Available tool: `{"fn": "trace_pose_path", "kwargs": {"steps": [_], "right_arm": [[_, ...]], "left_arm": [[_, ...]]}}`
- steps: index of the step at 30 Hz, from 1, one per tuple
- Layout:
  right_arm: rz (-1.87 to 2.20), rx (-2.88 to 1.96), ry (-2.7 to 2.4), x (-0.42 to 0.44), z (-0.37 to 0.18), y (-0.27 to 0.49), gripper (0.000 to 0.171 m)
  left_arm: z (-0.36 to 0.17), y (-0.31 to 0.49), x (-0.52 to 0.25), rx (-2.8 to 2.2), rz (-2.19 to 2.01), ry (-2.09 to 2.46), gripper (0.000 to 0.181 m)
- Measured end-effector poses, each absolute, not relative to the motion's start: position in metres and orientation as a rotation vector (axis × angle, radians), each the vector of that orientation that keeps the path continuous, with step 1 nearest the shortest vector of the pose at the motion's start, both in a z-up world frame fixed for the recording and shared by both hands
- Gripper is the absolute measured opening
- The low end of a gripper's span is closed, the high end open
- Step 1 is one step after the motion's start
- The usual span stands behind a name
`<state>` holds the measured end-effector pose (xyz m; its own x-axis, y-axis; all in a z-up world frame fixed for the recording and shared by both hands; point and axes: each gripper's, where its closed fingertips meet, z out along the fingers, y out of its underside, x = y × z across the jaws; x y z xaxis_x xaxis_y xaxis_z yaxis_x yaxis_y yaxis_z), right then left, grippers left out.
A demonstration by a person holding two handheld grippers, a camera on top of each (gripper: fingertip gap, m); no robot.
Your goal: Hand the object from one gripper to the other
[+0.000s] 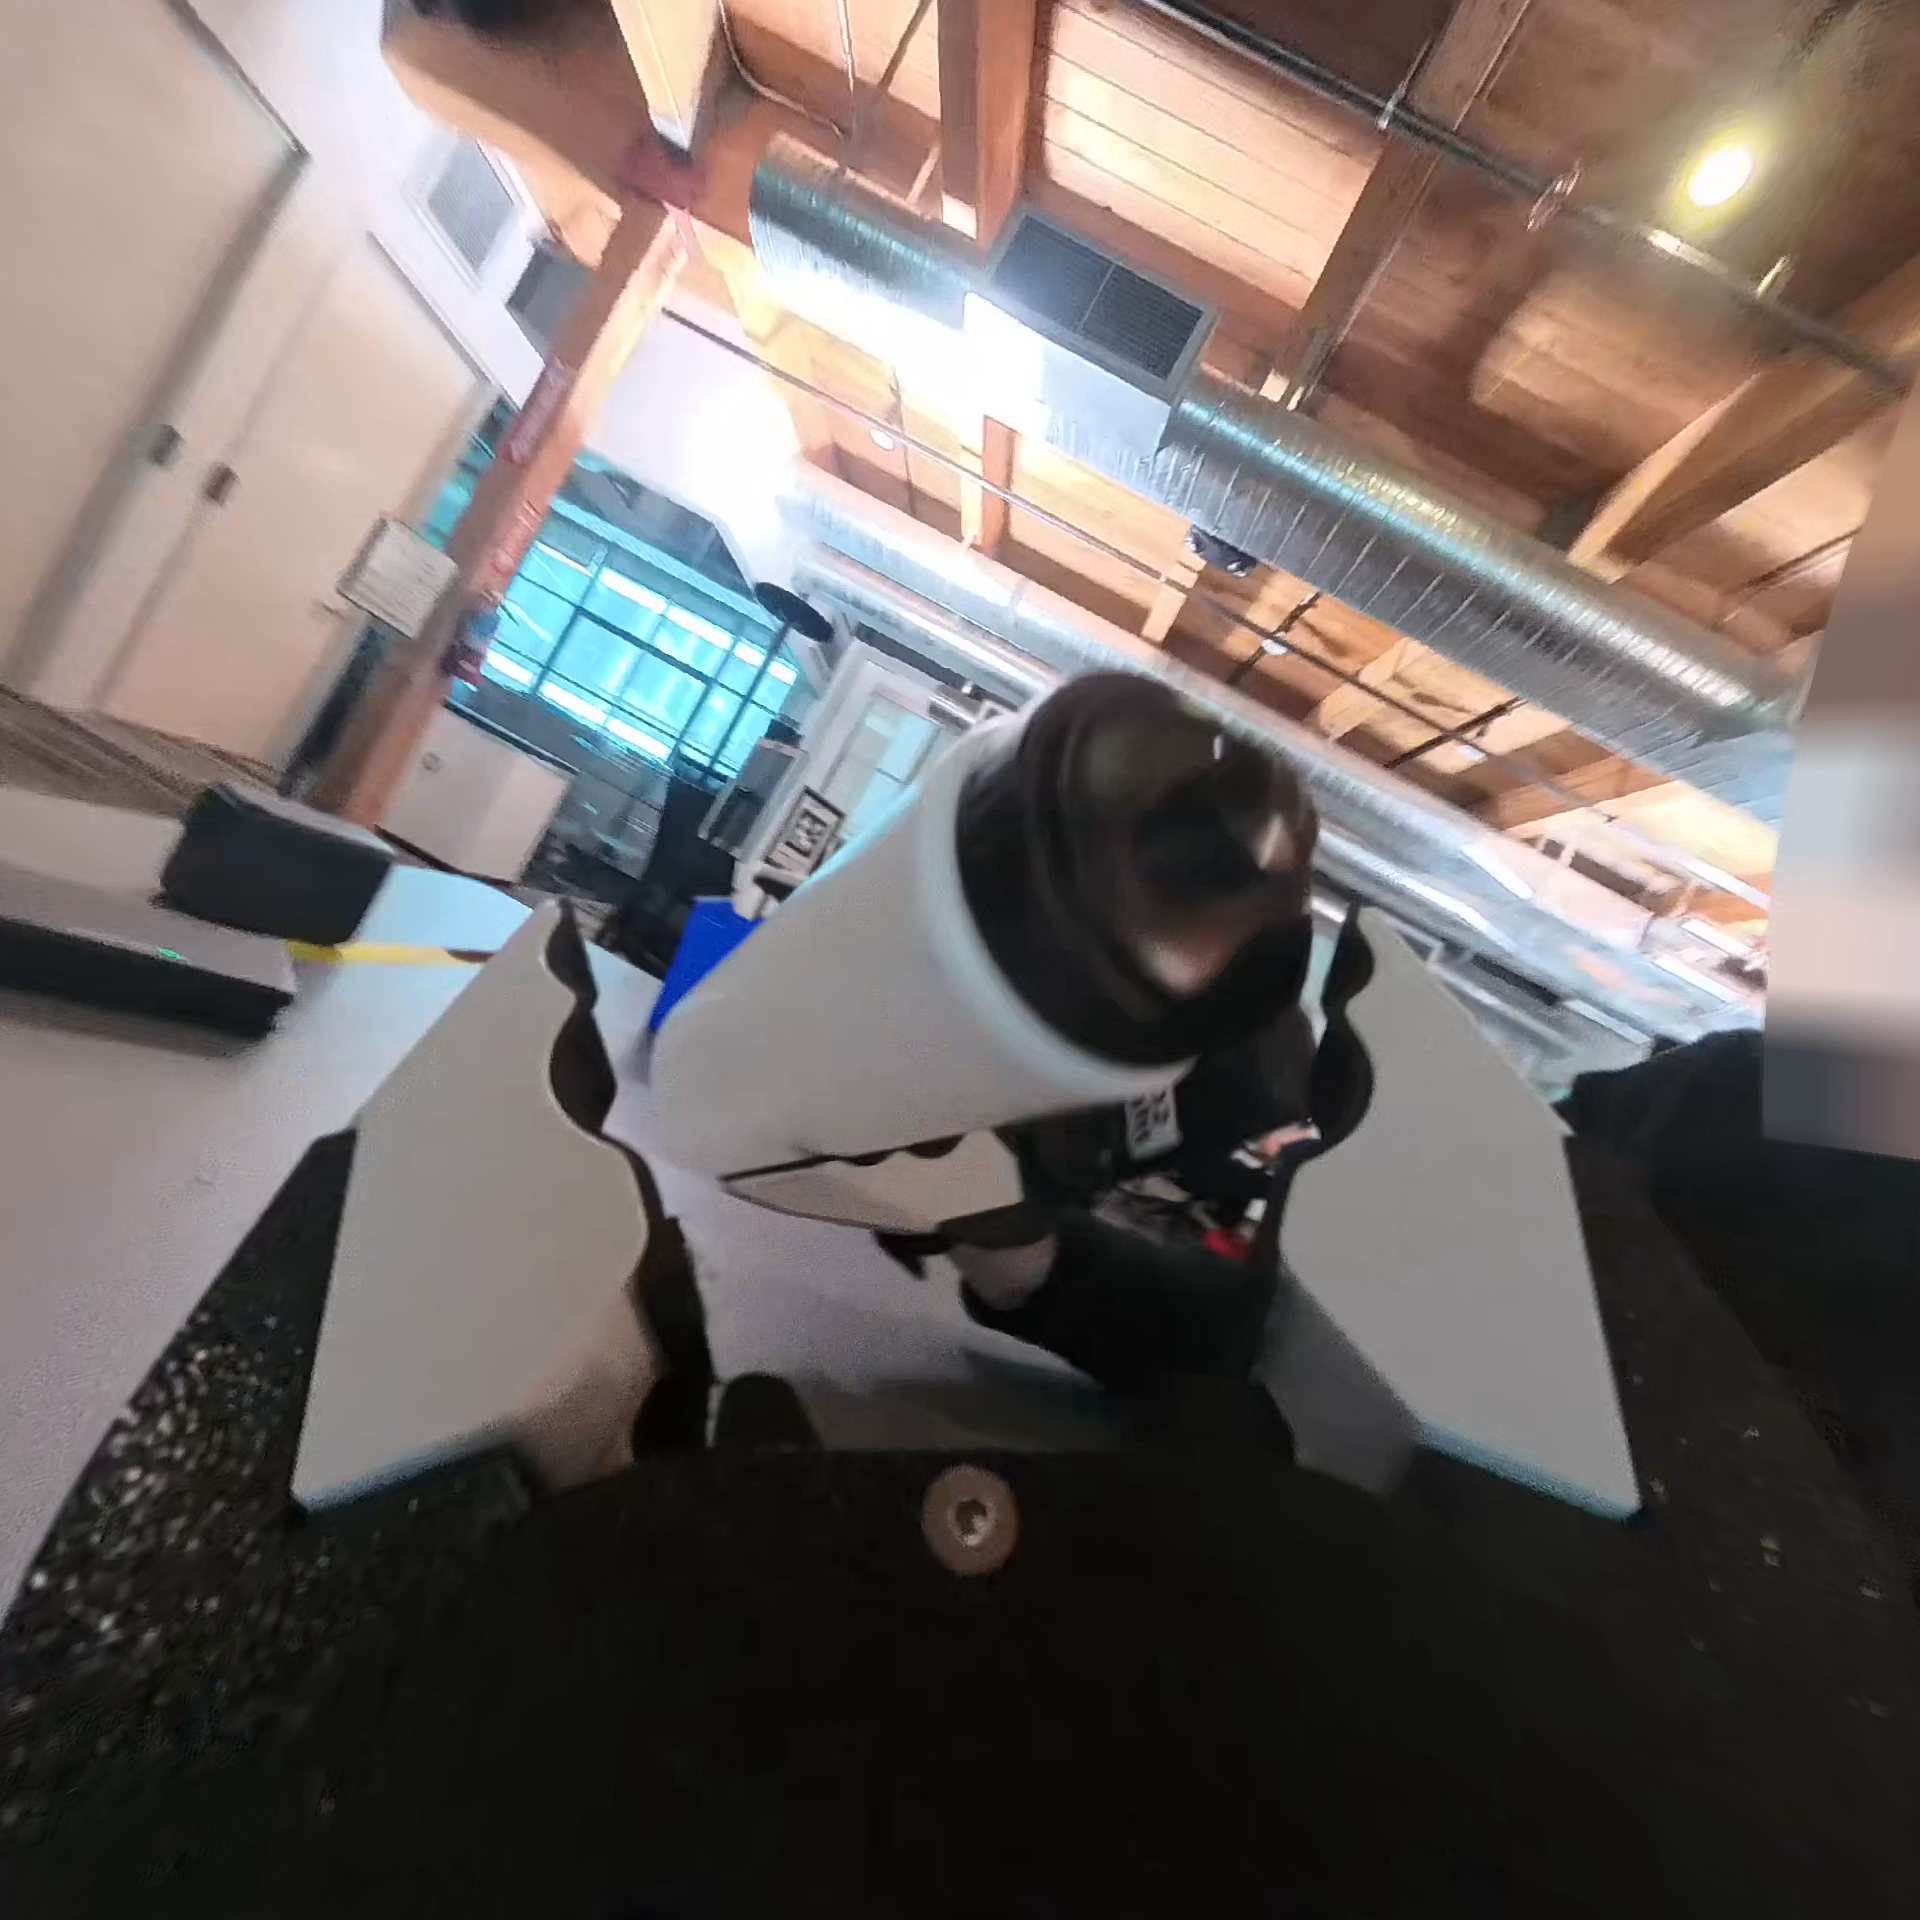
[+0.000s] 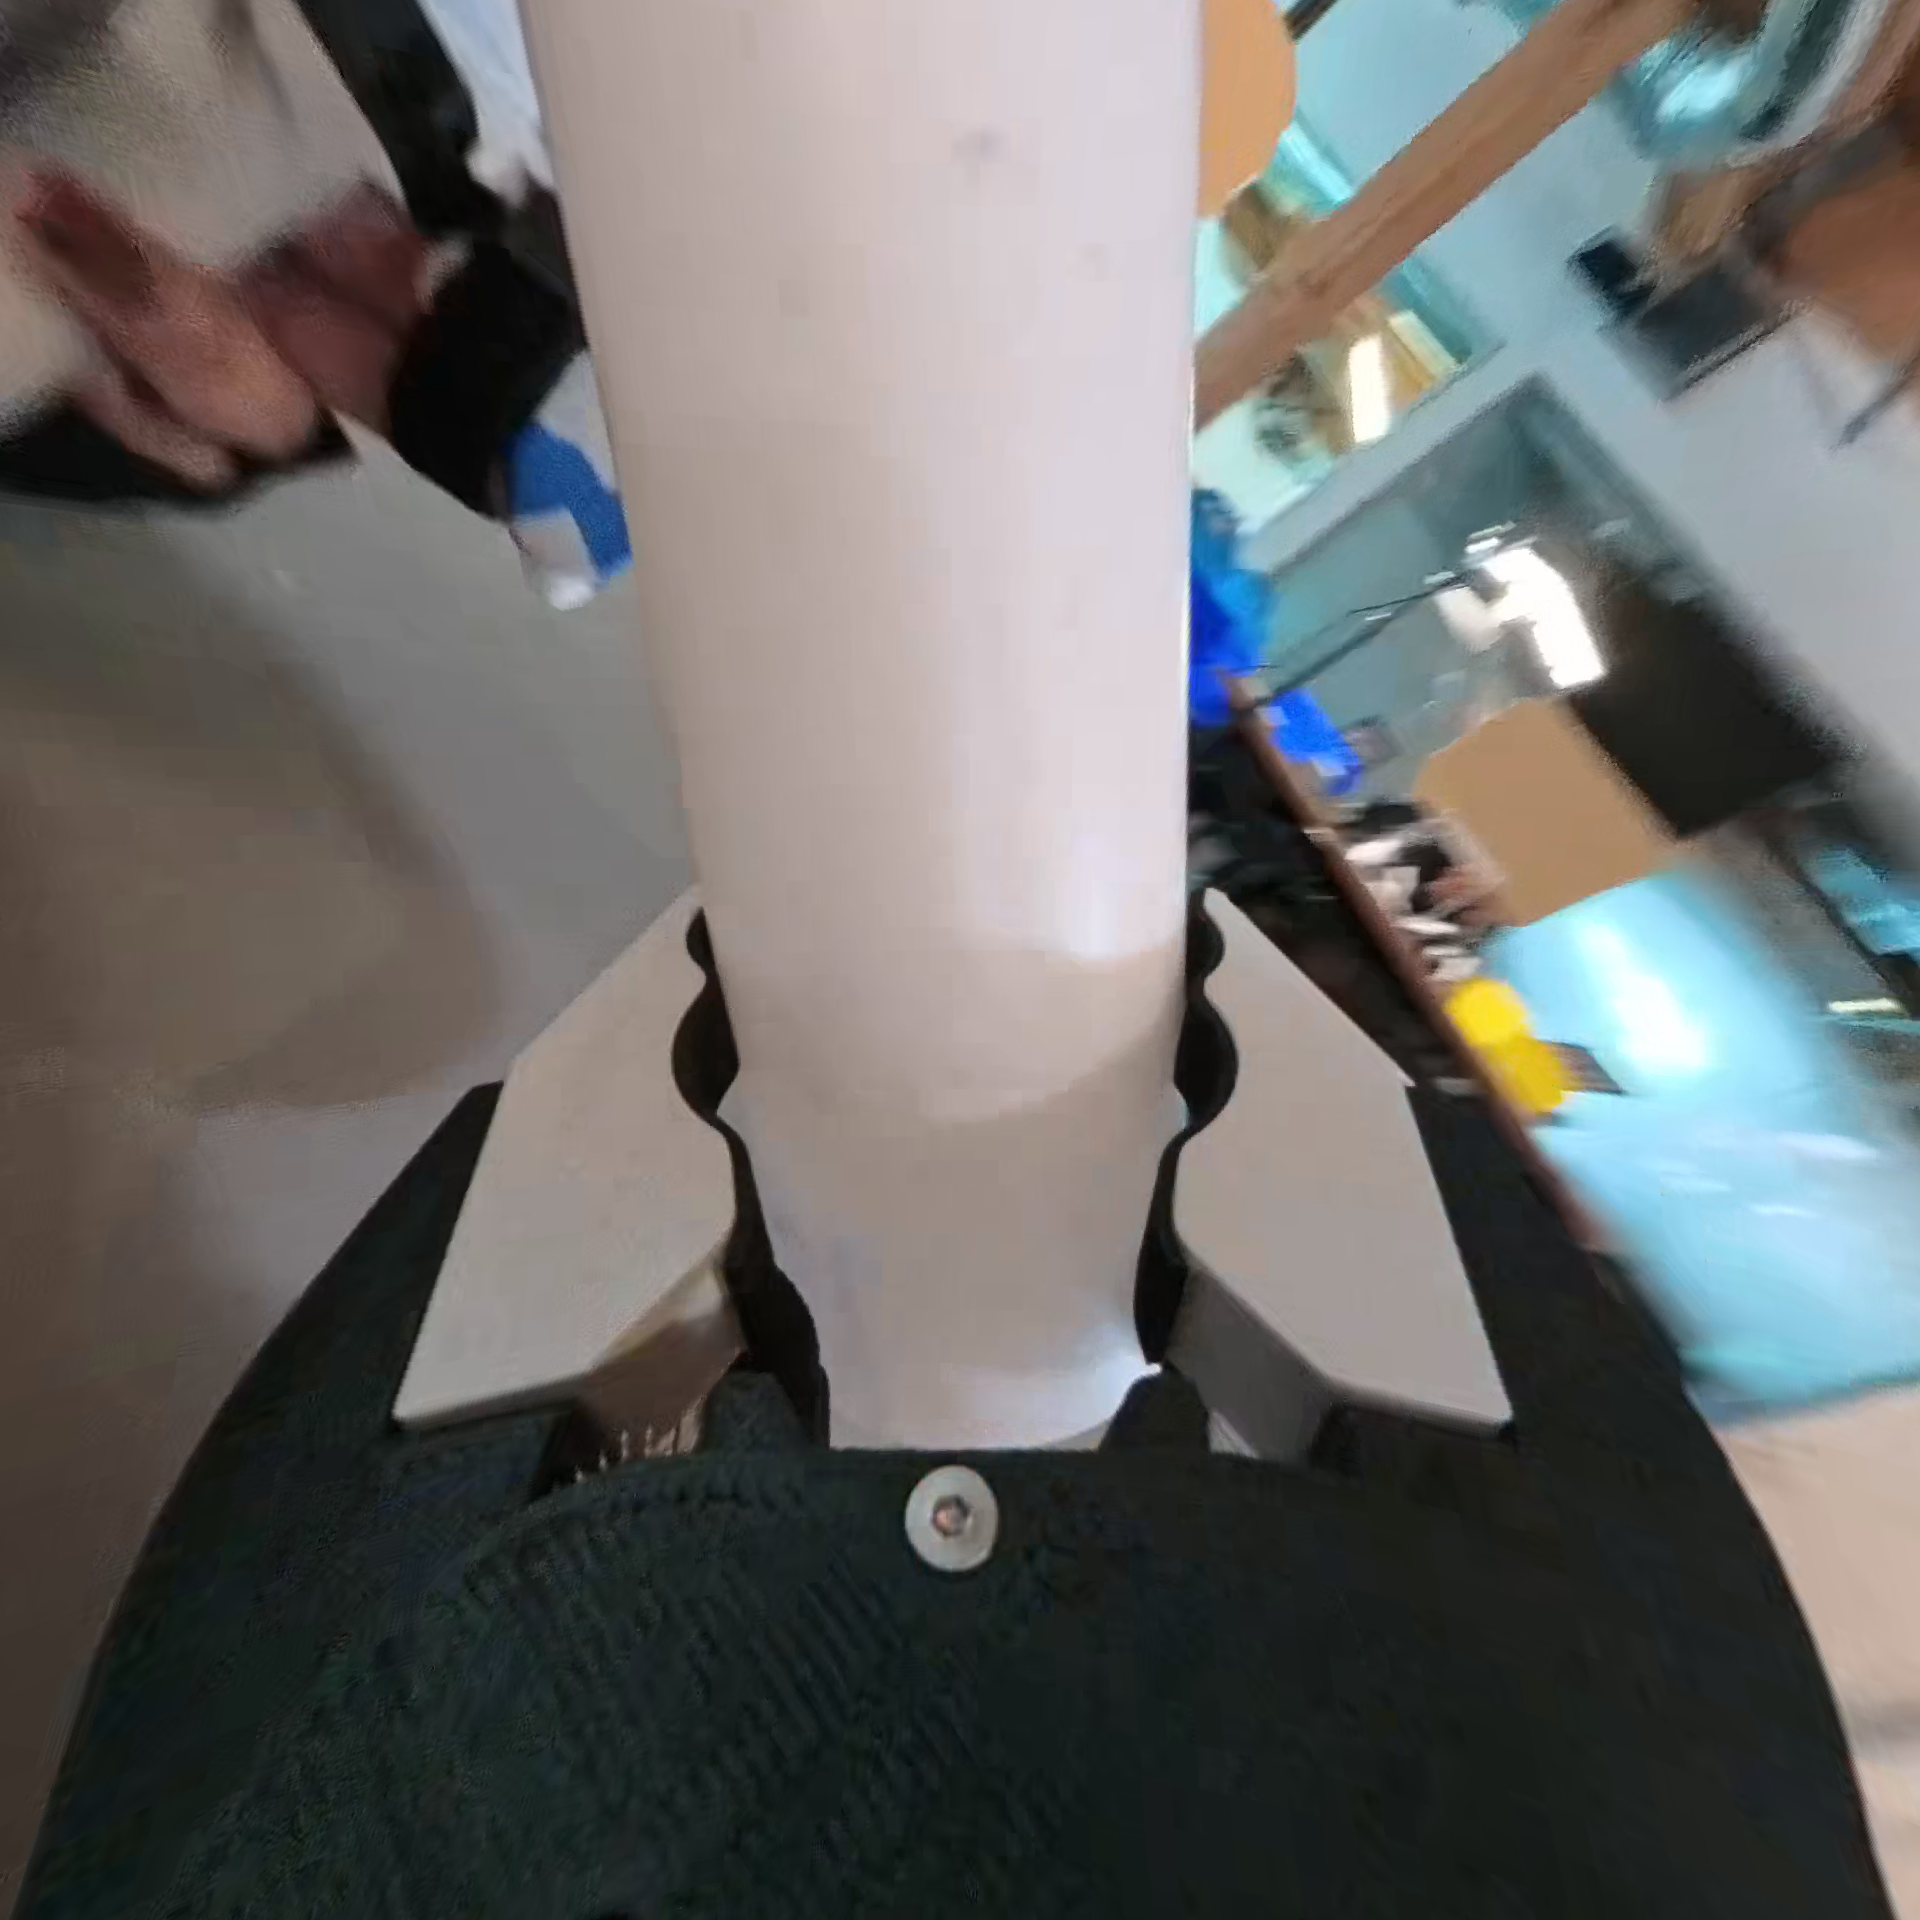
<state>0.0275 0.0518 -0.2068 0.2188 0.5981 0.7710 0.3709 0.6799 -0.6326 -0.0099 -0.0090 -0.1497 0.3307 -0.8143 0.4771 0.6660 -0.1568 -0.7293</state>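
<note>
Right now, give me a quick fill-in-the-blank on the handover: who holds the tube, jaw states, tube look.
1. The white tube is clamped by the ____ gripper.
2. The left gripper has its jaws ____, not closed on the tube.
3. Seen from the left wrist view, the tube's open end looks ____ inside.
4. In the left wrist view, a hex ____ sits on the black body.

Missing: right; open; dark; screw

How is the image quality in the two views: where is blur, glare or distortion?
Left wrist view: the ceiling light and the window glare; the white tube with its dark open end is slightly soft; the wide-angle lens bends the ceiling duct. Right wrist view: the tube in the right tool is fairly sharp; the person's hand and the background are motion-smeared.
</note>
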Motion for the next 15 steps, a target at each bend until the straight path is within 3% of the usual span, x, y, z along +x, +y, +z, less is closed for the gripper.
{"fn": "trace_pose_path", "kwargs": {"steps": [6, 11, 15], "right_arm": [[0.86, -1.138, -1.591, 0.02, -0.218, 0.013, 0.087], [1.385, -1.262, -1.733, 0.024, -0.222, -0.034, 0.087], [1.569, -1.313, -1.797, 0.029, -0.228, -0.05, 0.088]], "left_arm": [[-0.147, -0.015, 0.007, -1.16, -1.051, 0.34, 0.138], [-0.144, -0.025, 0.027, -1.136, -1.024, 0.45, 0.123], [-0.147, -0.028, 0.034, -1.137, -1.109, 0.466, 0.115]]}}
